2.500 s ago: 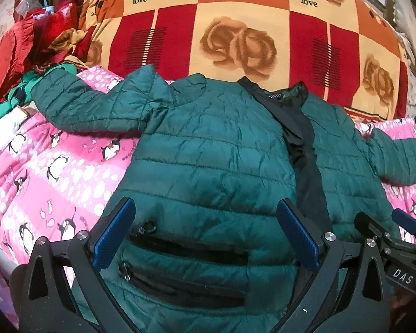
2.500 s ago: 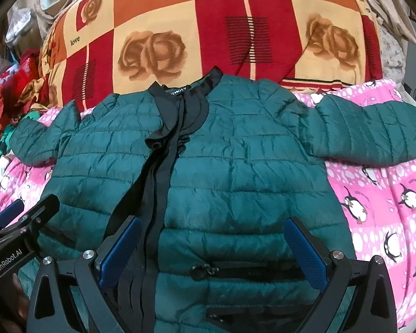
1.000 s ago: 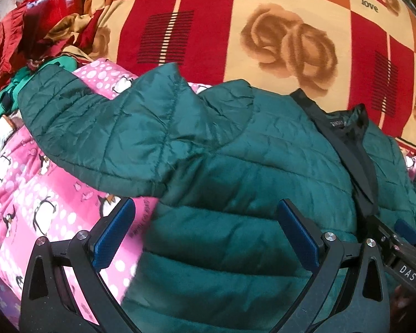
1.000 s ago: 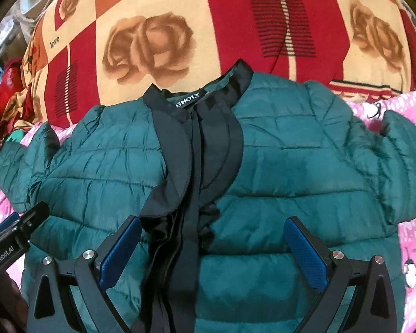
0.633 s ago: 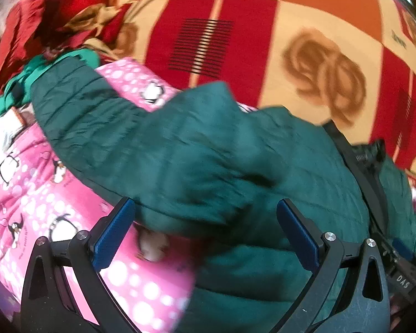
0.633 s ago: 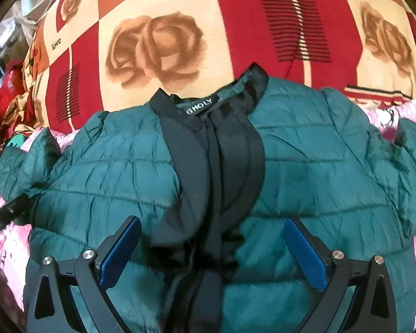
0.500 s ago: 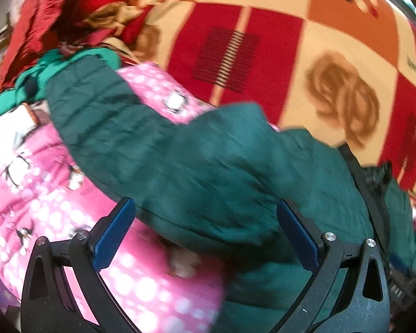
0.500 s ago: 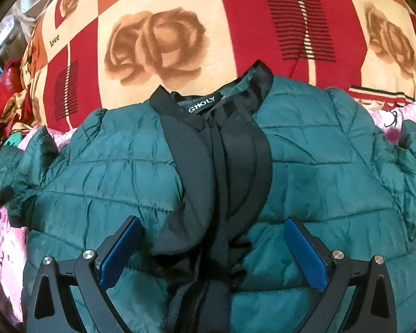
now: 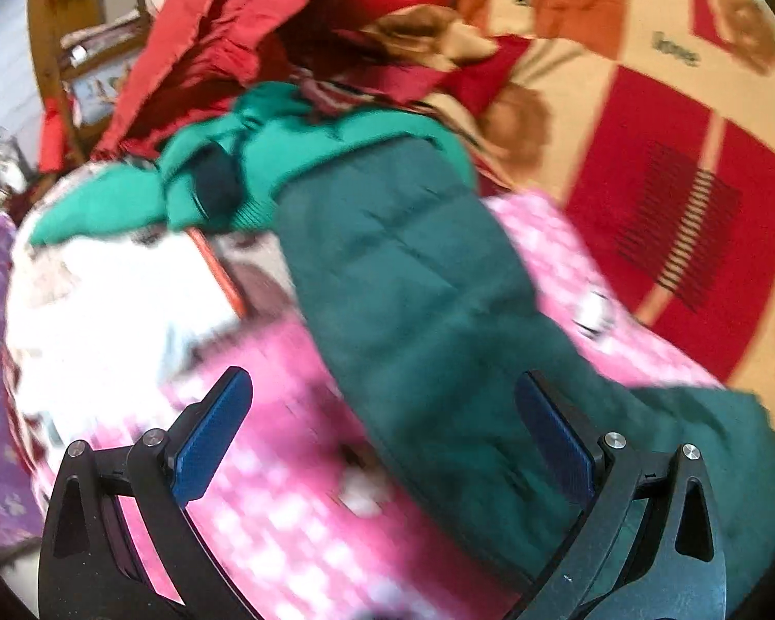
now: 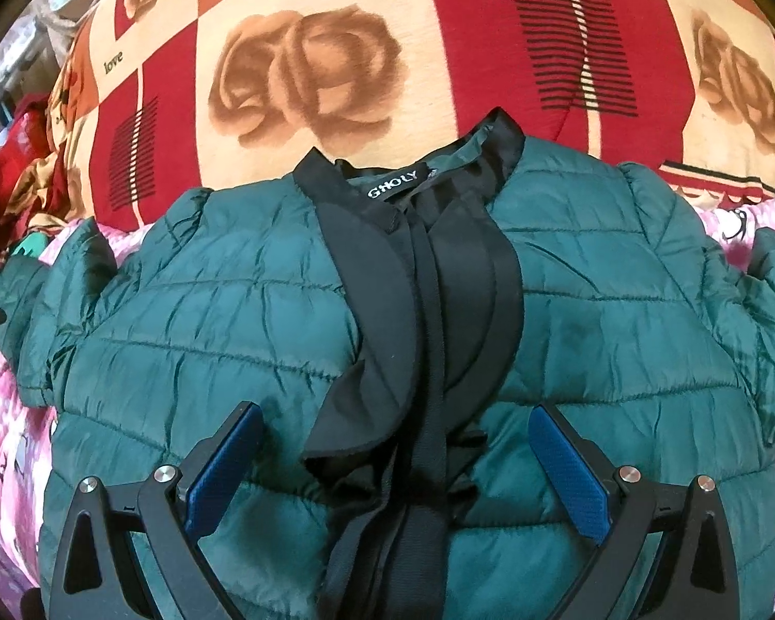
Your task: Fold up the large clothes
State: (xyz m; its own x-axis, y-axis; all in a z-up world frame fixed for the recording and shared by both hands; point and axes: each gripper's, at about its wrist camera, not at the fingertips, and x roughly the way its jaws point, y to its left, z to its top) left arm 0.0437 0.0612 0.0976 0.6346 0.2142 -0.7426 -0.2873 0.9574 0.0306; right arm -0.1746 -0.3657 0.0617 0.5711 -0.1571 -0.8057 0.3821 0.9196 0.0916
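green quilted jacket is lying front-up and spread flat on the pink penguin sheet, collar pointing toward the red and cream rose blanket, black placket running down the middle. body is looking unfolded, both shoulders out flat. one sleeve is stretching away across the sheet toward a pile of red and bright green clothes; the other sleeve is sticking out at the far right edge of the right wrist view, only partly visible.

left gripper is hovering low over that outstretched sleeve, jaws wide apart, nothing between the pads, view is motion-blurred so contact with the fabric is hard to call. right gripper is sitting over the jacket chest, straddling the placket, jaws also spread wide, gripping nothing.

progress judgement: basically at the start. laying out appears done, no fold visible anywhere. still left: bringing each sleeve in across the body, then folding the body over. likely step in hand is going for the sleeve on the left gripper's side. puffy slick fabric will probably be springing back open.
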